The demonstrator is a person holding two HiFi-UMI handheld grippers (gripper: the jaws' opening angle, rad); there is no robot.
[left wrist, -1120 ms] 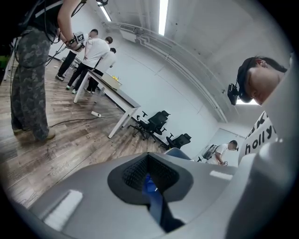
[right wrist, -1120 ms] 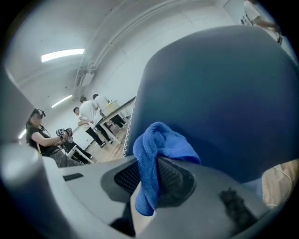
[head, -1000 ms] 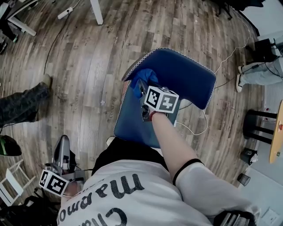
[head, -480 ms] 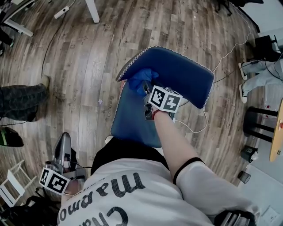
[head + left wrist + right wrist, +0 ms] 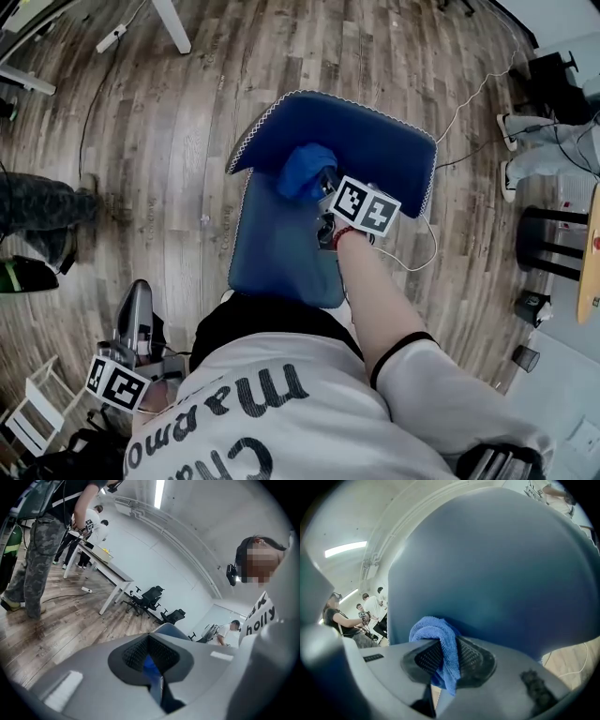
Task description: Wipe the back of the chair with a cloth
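The blue chair stands in front of me, its back (image 5: 384, 141) curving behind the seat (image 5: 267, 258). My right gripper (image 5: 323, 187) is shut on a blue cloth (image 5: 305, 172) and presses it against the inner face of the back, left of its middle. In the right gripper view the cloth (image 5: 438, 641) bulges between the jaws of that gripper (image 5: 445, 660), and the chair back (image 5: 497, 573) fills the picture. My left gripper (image 5: 136, 298) hangs low at my left side, away from the chair. Its jaws (image 5: 151, 657) are shut with nothing in them.
A person in camouflage trousers (image 5: 42, 202) stands on the wooden floor at the left. White table legs (image 5: 171, 23) are at the top. A white cable (image 5: 469, 103) trails right of the chair toward another person's feet (image 5: 530, 141). Black stools (image 5: 548, 253) are at the right edge.
My right gripper has slid the cloth along the chair back, from near its left corner toward the middle. The left gripper has stayed by my side.
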